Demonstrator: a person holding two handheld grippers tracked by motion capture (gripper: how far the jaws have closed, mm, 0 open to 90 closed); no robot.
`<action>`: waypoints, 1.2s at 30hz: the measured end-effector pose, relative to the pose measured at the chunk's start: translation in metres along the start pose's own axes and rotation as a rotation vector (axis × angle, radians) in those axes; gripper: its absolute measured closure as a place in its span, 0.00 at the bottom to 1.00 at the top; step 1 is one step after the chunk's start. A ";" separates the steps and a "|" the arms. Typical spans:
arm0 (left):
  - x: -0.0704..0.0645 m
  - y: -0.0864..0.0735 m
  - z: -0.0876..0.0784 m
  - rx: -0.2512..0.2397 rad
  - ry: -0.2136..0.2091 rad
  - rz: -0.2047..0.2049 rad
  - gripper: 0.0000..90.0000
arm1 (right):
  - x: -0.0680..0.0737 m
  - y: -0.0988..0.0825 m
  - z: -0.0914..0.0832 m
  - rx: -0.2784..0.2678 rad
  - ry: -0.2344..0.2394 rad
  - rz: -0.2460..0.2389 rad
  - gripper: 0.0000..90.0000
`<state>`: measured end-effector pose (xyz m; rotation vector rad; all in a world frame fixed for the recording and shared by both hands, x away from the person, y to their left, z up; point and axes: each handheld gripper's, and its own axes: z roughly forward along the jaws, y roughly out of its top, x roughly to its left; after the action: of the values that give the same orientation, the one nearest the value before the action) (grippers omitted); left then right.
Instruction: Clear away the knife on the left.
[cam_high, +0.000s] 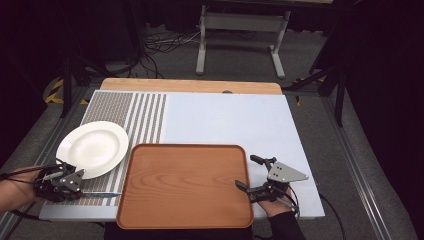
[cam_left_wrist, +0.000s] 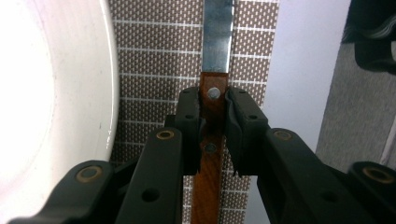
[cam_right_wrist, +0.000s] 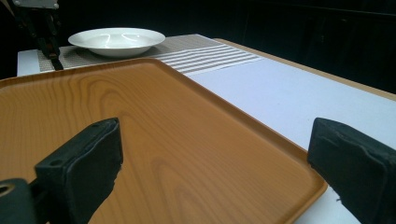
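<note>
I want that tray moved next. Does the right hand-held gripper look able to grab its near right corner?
Probably yes: the right hand-held gripper stands open at the tray edge, its jaws straddling that corner, with nothing between them and the rim.

A grey carpeted floor (cam_high: 310, 55) surrounds the table (cam_high: 235, 115), whose wooden edge shows at the frame's centre. At upper centre stands a pale metal frame (cam_high: 242, 30) on two feet, with black cables (cam_high: 160, 47) lying at its left. Darkness fills both upper corners.
</note>
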<state>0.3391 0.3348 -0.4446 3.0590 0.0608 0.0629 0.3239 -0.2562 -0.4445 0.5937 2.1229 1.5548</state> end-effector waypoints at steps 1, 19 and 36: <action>0.000 0.001 0.000 0.003 0.002 0.002 0.86 | 0.000 0.000 0.000 0.000 0.000 0.000 0.05; 0.000 -0.002 -0.001 0.002 0.001 -0.007 0.86 | 0.000 0.000 0.000 -0.001 0.005 0.000 0.05; 0.001 0.002 -0.032 -0.099 0.005 -0.096 0.87 | -0.001 0.000 -0.001 -0.009 -0.001 0.005 0.05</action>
<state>0.3389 0.3355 -0.4121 2.9525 0.1981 0.0648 0.3238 -0.2576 -0.4438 0.5980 2.1141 1.5653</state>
